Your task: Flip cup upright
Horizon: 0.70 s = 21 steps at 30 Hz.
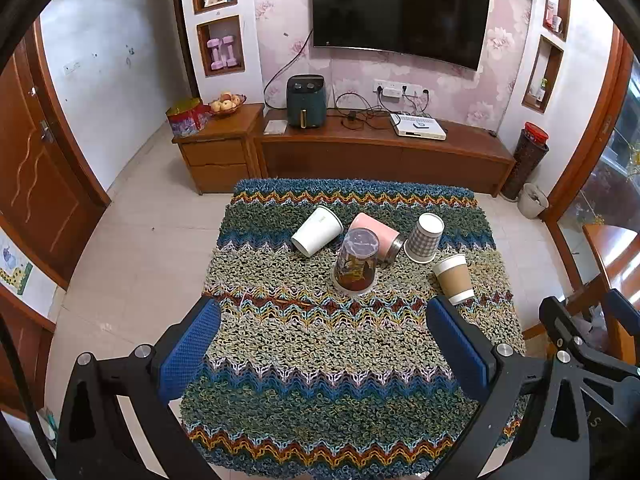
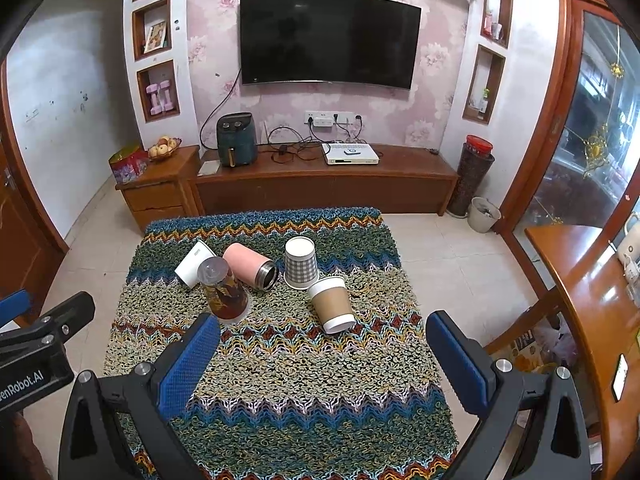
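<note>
Both the left claw (image 1: pixel 322 344) and the right claw (image 2: pixel 322 356) are wide open, holding nothing, above the counter (image 1: pixel 320 380), with the brown cup (image 2: pixel 332 306) tipped over just ahead of the right claw.

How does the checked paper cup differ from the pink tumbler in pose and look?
The checked paper cup stands upside down, base on top; the pink tumbler lies on its side, its open metal mouth showing. The checked cup is grey-and-white gingham paper and tapers; the tumbler is plain pink and straight-walled. Both sit on the knitted cloth, neither upright.
</note>
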{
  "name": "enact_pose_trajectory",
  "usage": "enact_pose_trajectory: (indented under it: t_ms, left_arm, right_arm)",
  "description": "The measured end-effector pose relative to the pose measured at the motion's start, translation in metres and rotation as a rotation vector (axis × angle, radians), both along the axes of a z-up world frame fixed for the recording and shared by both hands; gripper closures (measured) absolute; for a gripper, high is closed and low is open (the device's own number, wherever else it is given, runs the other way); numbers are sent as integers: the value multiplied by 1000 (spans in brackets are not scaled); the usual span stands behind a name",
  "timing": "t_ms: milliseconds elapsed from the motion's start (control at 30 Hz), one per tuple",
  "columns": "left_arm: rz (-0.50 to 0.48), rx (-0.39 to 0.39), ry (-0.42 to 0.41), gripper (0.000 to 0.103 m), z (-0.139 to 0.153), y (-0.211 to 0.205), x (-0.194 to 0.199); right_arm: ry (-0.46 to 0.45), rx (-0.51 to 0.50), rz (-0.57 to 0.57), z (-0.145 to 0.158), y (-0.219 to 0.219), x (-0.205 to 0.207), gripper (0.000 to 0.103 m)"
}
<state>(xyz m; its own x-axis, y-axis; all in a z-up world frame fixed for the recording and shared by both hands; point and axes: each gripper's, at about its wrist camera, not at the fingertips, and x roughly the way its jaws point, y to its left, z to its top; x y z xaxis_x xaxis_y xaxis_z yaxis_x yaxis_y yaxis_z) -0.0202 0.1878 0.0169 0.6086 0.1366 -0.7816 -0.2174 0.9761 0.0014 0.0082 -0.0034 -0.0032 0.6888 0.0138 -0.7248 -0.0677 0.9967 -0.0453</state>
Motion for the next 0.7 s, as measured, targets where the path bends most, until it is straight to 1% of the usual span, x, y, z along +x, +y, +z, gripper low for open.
enact_pose_trajectory:
  t_ms: [500,700]
  left_arm:
    - [2,-2,-6,1,-2,4,0]
    - [2,-1,2,1,-5,11,2]
  right_arm:
    - [4,-2,12,-3,5,-2,0]
    - [14,-5,0,-5,4,1,0]
